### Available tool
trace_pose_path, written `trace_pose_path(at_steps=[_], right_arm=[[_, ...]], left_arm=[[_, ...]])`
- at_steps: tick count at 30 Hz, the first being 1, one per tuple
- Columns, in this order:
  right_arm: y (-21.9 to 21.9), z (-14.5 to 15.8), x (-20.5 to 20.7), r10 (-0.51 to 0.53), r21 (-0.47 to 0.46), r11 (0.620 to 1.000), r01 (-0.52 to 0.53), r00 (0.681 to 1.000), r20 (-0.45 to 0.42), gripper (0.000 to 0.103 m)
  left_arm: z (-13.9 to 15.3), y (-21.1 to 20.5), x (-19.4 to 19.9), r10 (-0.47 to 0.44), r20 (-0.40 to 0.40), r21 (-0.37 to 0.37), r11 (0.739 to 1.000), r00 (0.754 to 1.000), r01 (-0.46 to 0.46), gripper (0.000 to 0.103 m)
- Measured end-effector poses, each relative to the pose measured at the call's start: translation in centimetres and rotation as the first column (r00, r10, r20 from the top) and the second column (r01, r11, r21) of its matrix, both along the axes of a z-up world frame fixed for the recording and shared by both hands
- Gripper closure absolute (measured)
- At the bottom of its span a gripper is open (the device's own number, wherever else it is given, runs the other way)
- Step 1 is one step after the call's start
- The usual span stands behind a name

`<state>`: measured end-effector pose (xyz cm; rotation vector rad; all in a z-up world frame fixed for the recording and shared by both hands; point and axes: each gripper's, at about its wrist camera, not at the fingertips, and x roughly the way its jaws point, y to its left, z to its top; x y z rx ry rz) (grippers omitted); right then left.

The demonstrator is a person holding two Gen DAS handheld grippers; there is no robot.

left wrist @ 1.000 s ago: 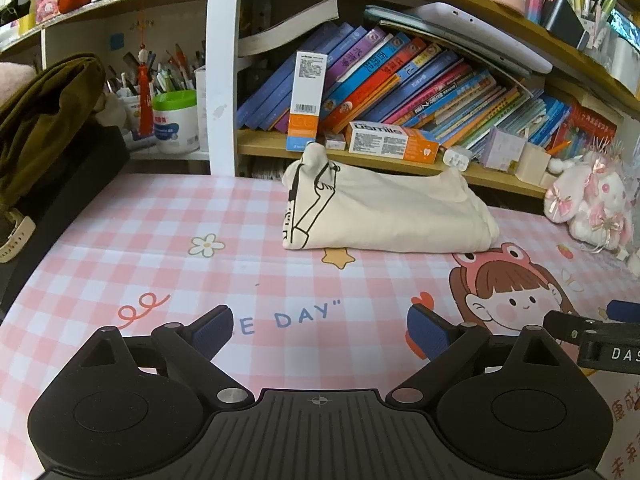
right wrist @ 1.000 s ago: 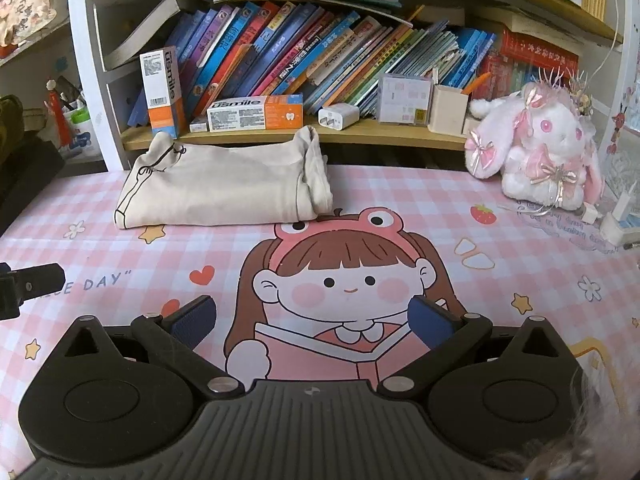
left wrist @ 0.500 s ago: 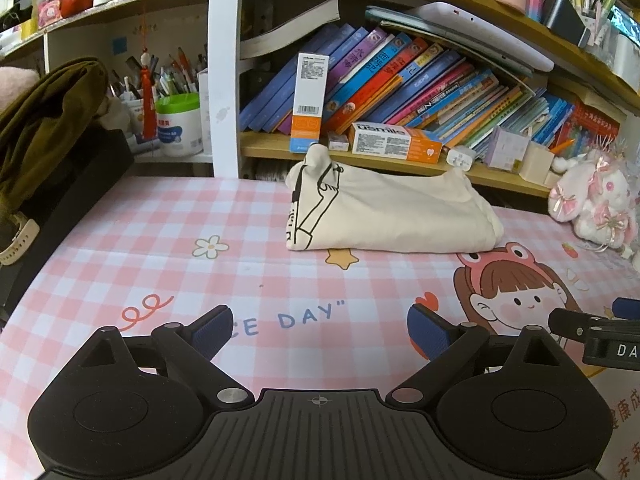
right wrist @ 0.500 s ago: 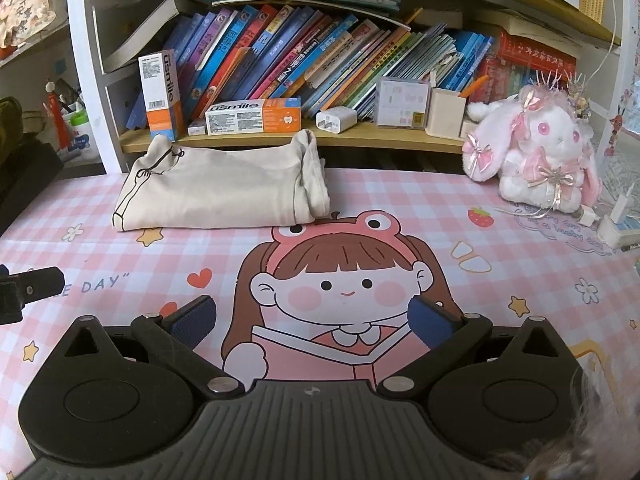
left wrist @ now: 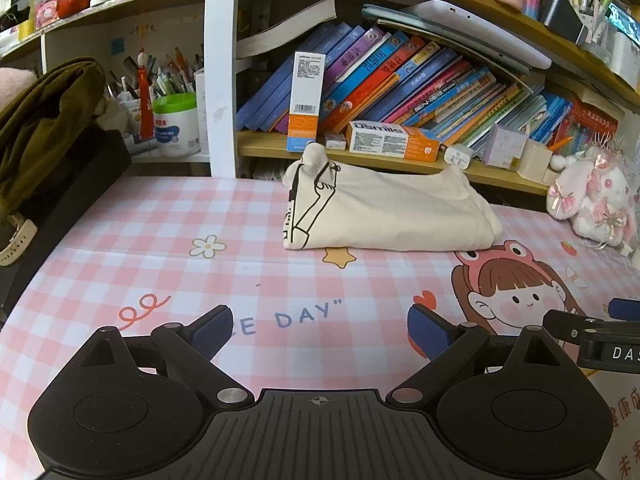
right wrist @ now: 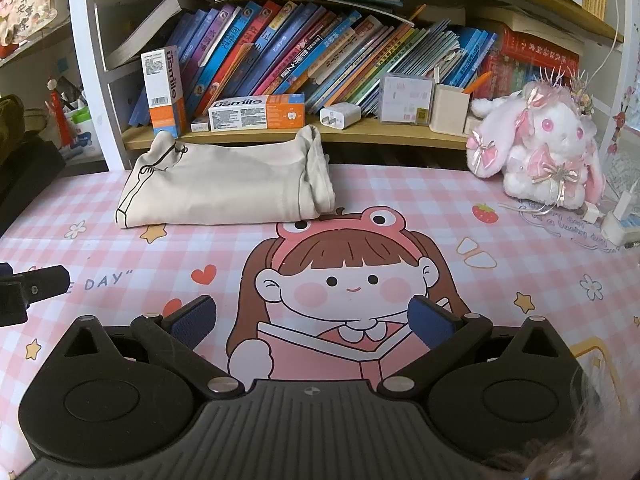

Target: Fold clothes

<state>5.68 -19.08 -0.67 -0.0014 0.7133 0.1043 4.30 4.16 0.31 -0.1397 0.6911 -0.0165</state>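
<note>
Lettering shows in several places: going left to right in the left wrist view, a tall white-and-orange box (left wrist: pixel 305 100) stands on the wooden shelf (left wrist: pixel 264 145) with print too small to read there, though the right wrist view shows "usmile" down its side; next to it a flat box (left wrist: pixel 393 141) lying on the same shelf reads "usmile" too. On the pink checked mat (left wrist: pixel 168 232) covering the bench, blue letters spell "DAY" with a closing quote mark, the start of the phrase hidden behind the left gripper (left wrist: pixel 319 330), whose jaws stand spread wide with nothing between them. Far left, an olive garment (left wrist: pixel 44 120) is heaped on something dark, beside a green-lidded tub (left wrist: pixel 176 123) and cups of pens. The folded cream garment (left wrist: pixel 384 210), printed with black line drawing at its left end, lies at the back of the bench just in front of the shelf, well apart from both grippers. Leaning books (right wrist: pixel 320 52) fill the shelf above it. The right gripper (right wrist: pixel 313 322) hovers over the printed cartoon girl (right wrist: pixel 344 280), its jaws likewise spread and empty. A pink-and-white plush rabbit (right wrist: pixel 548 148) sits at far right.
</note>
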Motion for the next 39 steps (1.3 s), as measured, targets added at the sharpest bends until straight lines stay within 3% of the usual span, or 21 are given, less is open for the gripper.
trace_pose_path(at_steps=[39], right_arm=[[0.40,-0.17,-0.12,-0.002,-0.003,1.000,0.002,1.000,-0.025,0.000]], left_arm=[[0.07,0.07,0.09,0.001,-0.012,-0.020,1.000,1.000,-0.001,0.001]])
